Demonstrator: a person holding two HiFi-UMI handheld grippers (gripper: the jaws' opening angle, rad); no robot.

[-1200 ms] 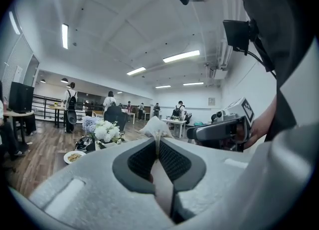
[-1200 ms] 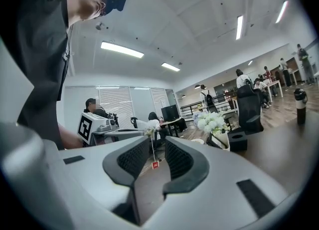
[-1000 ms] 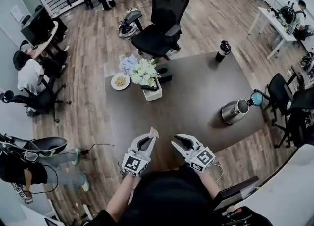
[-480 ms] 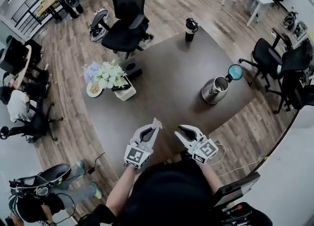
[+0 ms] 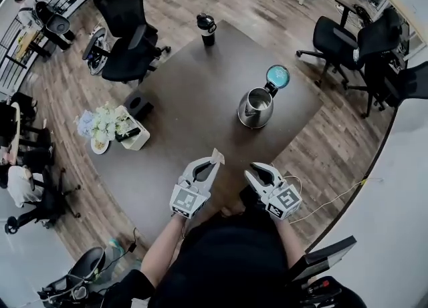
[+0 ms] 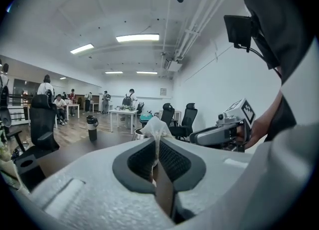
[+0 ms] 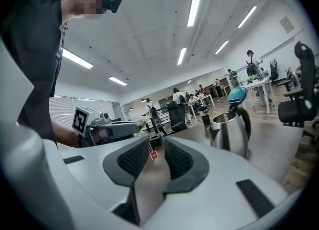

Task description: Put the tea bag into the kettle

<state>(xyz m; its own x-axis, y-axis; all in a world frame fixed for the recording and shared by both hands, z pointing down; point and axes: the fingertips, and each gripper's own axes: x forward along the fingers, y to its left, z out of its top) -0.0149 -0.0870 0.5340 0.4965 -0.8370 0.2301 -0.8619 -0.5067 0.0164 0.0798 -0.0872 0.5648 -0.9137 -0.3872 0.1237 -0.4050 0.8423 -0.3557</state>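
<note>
A pale tea bag sticks up from the tips of my left gripper, which is shut on it over the near edge of the dark table. In the left gripper view the tea bag is pinched between the pads. Its red tag dangles on a string, seen through the gap of my right gripper. The right gripper stands beside the left, slightly open and empty. The steel kettle stands further out on the table, its teal lid flipped up; the kettle shows ahead-right.
A black bottle stands at the table's far corner. A flower box and a small black box sit on the left side. Office chairs stand beyond the table, more chairs at right.
The head view has swung, so the kettle now sits nearer the middle and closer to the grippers. Both grippers keep the same pose, the tea bag still in the left one.
</note>
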